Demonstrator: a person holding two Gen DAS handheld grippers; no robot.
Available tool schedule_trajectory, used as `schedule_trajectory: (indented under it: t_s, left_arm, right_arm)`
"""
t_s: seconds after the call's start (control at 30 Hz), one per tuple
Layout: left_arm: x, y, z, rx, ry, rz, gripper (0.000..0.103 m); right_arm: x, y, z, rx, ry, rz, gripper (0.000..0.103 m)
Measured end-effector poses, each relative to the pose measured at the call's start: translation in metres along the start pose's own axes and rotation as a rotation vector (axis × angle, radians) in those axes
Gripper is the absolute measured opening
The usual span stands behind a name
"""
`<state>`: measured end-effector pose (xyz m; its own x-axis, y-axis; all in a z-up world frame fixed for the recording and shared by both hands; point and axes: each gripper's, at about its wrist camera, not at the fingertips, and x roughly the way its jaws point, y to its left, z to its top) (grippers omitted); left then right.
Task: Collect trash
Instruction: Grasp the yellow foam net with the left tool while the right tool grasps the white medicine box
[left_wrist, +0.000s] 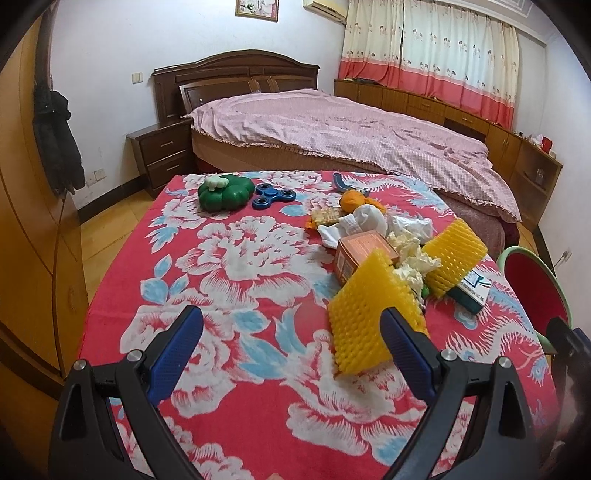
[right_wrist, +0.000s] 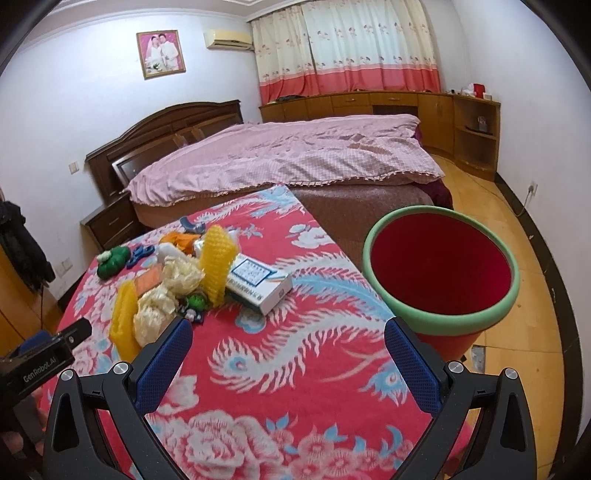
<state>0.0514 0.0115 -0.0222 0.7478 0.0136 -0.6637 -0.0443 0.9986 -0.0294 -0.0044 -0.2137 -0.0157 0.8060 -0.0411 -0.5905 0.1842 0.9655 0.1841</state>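
Both grippers, left gripper (left_wrist: 291, 334) and right gripper (right_wrist: 288, 347), hover with jaws spread wide, grasping nothing. Trash pile (left_wrist: 391, 243) lies on the table just beside the bin (right_wrist: 441, 325). Risk: toys behind the pile, like the spinner (left_wrist: 273, 195), get swept in; light foam (left_wrist: 365, 314) slips.

Trash pile (left_wrist: 391, 240) on cloth, red bin (right_wrist: 441, 271) beside

Bare tablecloth (right_wrist: 295, 369) before the trash pile (right_wrist: 177, 284); red bin (right_wrist: 441, 266) right.
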Motion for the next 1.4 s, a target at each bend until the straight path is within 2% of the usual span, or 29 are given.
schedule_trajectory:
  t_s: [0.23, 0.4, 0.6, 0.7, 0.77, 0.87, 0.97, 1.13, 1.3, 1.4]
  left_arm:
    - [0.022, -0.009, 0.008, 0.014, 0.051, -0.057, 0.096]
    - [0.024, -0.017, 0.012, 0.008, 0.072, -0.137, 0.096]
    - [0.025, -0.031, 0.015, 0.049, 0.067, -0.153, 0.096]
    - [0.032, -0.034, 0.013, 0.048, 0.093, -0.161, 0.083]
    - [0.036, -0.033, 0.012, 0.037, 0.122, -0.201, 0.066]
    - [0.041, -0.032, 0.010, 0.014, 0.158, -0.263, 0.047]
    - [0.040, -0.031, 0.008, 0.011, 0.161, -0.294, 0.029]
    - [0.037, -0.023, 0.009, 0.007, 0.139, -0.294, 0.020]
    - [0.041, -0.001, 0.016, -0.028, 0.122, -0.261, 0.019]
    - [0.049, 0.011, 0.019, -0.047, 0.130, -0.273, 0.019]
  right_arm:
    - [0.025, -0.008, 0.012, 0.022, 0.021, -0.001, 0.103]
    - [0.041, -0.009, 0.013, -0.008, 0.045, -0.029, 0.103]
    - [0.056, -0.011, 0.012, -0.026, 0.080, -0.041, 0.103]
    - [0.060, -0.011, 0.013, -0.034, 0.093, -0.036, 0.103]
    - [0.063, -0.011, 0.014, -0.028, 0.109, -0.020, 0.103]
    - [0.069, -0.011, 0.014, -0.015, 0.146, 0.035, 0.103]
    - [0.073, -0.009, 0.013, -0.016, 0.166, 0.057, 0.103]
    - [0.076, -0.001, 0.013, -0.033, 0.170, 0.061, 0.103]
    - [0.085, 0.009, 0.016, -0.058, 0.181, 0.059, 0.103]
    - [0.094, 0.017, 0.017, -0.084, 0.200, 0.049, 0.103]
